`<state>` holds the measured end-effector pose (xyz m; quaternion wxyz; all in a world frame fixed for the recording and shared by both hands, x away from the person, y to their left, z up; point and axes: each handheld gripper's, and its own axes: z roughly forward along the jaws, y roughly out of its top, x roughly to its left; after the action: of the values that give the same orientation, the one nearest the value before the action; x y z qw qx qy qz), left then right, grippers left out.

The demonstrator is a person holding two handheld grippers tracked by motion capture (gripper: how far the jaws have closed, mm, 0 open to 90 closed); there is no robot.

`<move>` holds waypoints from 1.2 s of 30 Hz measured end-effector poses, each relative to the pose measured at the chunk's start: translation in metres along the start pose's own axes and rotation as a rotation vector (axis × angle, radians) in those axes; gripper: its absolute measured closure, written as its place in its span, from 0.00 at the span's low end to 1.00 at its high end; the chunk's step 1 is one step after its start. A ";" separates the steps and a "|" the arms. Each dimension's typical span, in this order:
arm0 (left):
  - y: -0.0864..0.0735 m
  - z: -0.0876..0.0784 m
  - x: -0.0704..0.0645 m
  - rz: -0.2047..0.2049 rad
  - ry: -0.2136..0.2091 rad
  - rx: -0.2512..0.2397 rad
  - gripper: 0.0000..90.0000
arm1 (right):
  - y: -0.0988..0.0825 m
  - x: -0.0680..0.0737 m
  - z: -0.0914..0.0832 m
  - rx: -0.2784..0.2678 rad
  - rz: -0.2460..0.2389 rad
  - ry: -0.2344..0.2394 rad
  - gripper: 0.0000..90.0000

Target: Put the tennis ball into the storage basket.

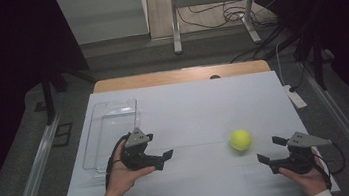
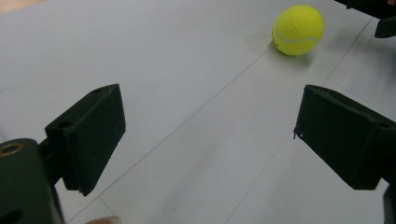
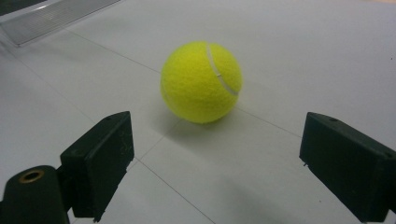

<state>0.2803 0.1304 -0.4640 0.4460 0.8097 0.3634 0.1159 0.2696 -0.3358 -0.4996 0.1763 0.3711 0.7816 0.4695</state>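
White surface (image 1: 189, 111) stood in a dark room, cables on the floor beyond, ball (image 1: 240, 139) lay between left tool (image 1: 165, 159) and right tool (image 1: 269, 149), both gaping empty, clear tray (image 1: 111, 131) at left, ball's seam plain in right gripper view

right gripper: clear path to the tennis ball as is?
Probably yes. The right gripper has its jaws open and aimed at the tennis ball, which sits on bare table just ahead with nothing between them.
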 end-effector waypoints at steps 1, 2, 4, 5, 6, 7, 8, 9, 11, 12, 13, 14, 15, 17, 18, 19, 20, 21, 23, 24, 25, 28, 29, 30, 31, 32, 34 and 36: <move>0.001 0.001 0.000 0.002 -0.003 0.002 0.10 | 0.000 0.000 0.000 0.000 0.000 0.000 0.11; 0.001 0.001 0.000 0.002 -0.003 0.002 0.10 | 0.000 0.000 0.000 0.000 0.000 0.000 0.11; 0.002 0.003 -0.001 0.005 -0.005 0.005 0.10 | 0.000 0.000 0.000 0.000 0.000 0.000 0.11; 0.002 0.004 -0.002 0.008 -0.009 0.006 0.10 | 0.000 0.000 0.000 -0.001 0.000 0.000 0.11; 0.003 0.005 -0.002 0.009 -0.011 0.009 0.10 | 0.000 0.000 0.000 -0.001 0.001 0.000 0.11; 0.004 0.006 -0.002 0.014 -0.014 0.013 0.10 | 0.000 0.000 0.000 -0.001 0.001 0.000 0.11; 0.004 0.008 -0.003 0.014 -0.015 0.015 0.10 | 0.000 0.000 0.000 -0.001 0.001 -0.001 0.11; 0.005 0.009 -0.003 0.018 -0.017 0.021 0.10 | 0.000 0.000 0.000 -0.001 0.002 -0.001 0.11; 0.006 0.012 -0.004 0.023 -0.022 0.026 0.10 | 0.000 0.000 -0.001 -0.002 0.002 -0.001 0.11; 0.007 0.014 -0.005 0.026 -0.026 0.029 0.10 | 0.000 -0.001 -0.001 -0.002 0.002 -0.001 0.11; 0.007 0.015 -0.005 0.027 -0.029 0.031 0.10 | 0.000 -0.001 -0.001 -0.003 0.002 -0.001 0.11; 0.009 0.017 -0.006 0.029 -0.032 0.032 0.10 | 0.000 0.000 -0.001 -0.003 0.003 0.000 0.11; 0.009 0.018 -0.006 0.033 -0.034 0.035 0.10 | 0.000 0.000 -0.001 -0.001 0.003 0.001 0.11; 0.011 0.021 -0.007 0.035 -0.036 0.039 0.10 | 0.000 0.000 -0.001 -0.001 0.002 0.000 0.11; 0.012 0.022 -0.008 0.036 -0.040 0.040 0.10 | 0.000 0.000 -0.001 -0.002 0.002 0.000 0.11; 0.016 0.025 -0.009 0.036 -0.049 0.039 0.10 | 0.000 0.000 -0.001 -0.002 0.002 0.001 0.11; 0.016 0.025 -0.009 0.036 -0.049 0.039 0.10 | 0.000 0.000 -0.001 -0.002 0.002 0.001 0.11; 0.018 0.027 -0.009 0.037 -0.056 0.038 0.10 | 0.000 0.000 -0.001 -0.001 0.002 0.001 0.11; 0.022 0.031 -0.011 0.042 -0.066 0.040 0.10 | -0.001 -0.001 0.000 0.000 0.003 0.001 0.11; 0.023 0.033 -0.012 0.042 -0.069 0.041 0.10 | -0.001 -0.001 0.000 0.000 0.004 0.001 0.11; 0.024 0.035 -0.012 0.044 -0.074 0.043 0.10 | -0.001 -0.001 0.000 0.001 0.005 0.002 0.11; 0.028 0.039 -0.014 0.051 -0.087 0.049 0.10 | -0.001 0.000 0.000 0.003 0.002 0.002 0.11; 0.031 0.042 -0.015 0.048 -0.094 0.051 0.10 | -0.001 0.000 0.000 0.003 0.002 0.002 0.11; 0.032 0.043 -0.015 0.049 -0.099 0.054 0.10 | -0.001 0.000 0.001 0.004 0.000 0.002 0.11; 0.035 0.046 -0.016 0.050 -0.104 0.057 0.10 | -0.001 0.000 0.001 0.005 0.000 0.003 0.11; 0.036 0.047 -0.016 0.049 -0.110 0.060 0.10 | -0.001 0.000 0.001 0.005 -0.001 0.002 0.11; 0.039 0.051 -0.017 0.050 -0.120 0.068 0.10 | -0.001 0.000 0.001 0.005 -0.001 0.002 0.11; 0.042 0.054 -0.019 0.061 -0.128 0.074 0.10 | -0.001 0.000 0.001 0.004 -0.001 0.002 0.11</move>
<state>0.3149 0.0686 -0.4586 0.4344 0.8421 0.3133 0.0639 0.2696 -0.3360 -0.5010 0.1747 0.3706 0.7830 0.4681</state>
